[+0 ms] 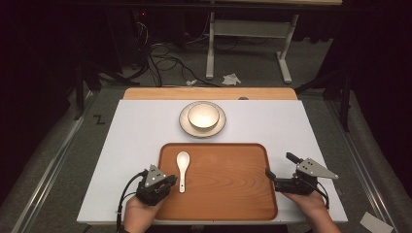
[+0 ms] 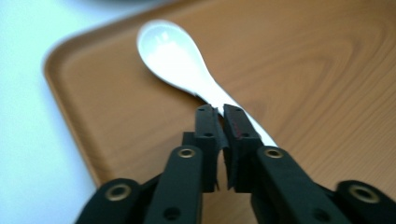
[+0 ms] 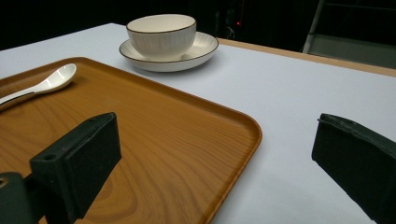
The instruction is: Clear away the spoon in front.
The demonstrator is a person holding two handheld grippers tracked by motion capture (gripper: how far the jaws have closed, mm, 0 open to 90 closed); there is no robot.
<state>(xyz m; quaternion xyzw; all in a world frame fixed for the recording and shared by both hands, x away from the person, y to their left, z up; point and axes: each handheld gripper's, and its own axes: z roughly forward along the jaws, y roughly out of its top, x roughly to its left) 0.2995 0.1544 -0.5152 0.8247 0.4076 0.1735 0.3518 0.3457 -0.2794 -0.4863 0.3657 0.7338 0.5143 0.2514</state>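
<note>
A white ceramic spoon [image 1: 182,167] lies flat on the left part of a wooden tray [image 1: 228,194], bowl end away from me. My left gripper [image 1: 172,180] sits low at the handle's near end. In the left gripper view its jaws [image 2: 219,112] stand a thin slit apart over the spoon [image 2: 173,56] handle, which runs out slantwise under the right jaw onto the tray [image 2: 303,70]. My right gripper [image 1: 279,164] rests wide open at the tray's right edge, holding nothing. In its own view, the right gripper [image 3: 217,140] straddles the corner of the tray [image 3: 163,140], with the spoon [image 3: 51,79] far left.
A cream bowl [image 1: 203,116] stands on a saucer [image 1: 184,124] behind the tray, on the white tabletop [image 1: 131,141]. In the right gripper view the bowl [image 3: 161,32] and saucer [image 3: 201,49] sit beyond the tray. Cables and a table frame lie on the floor behind.
</note>
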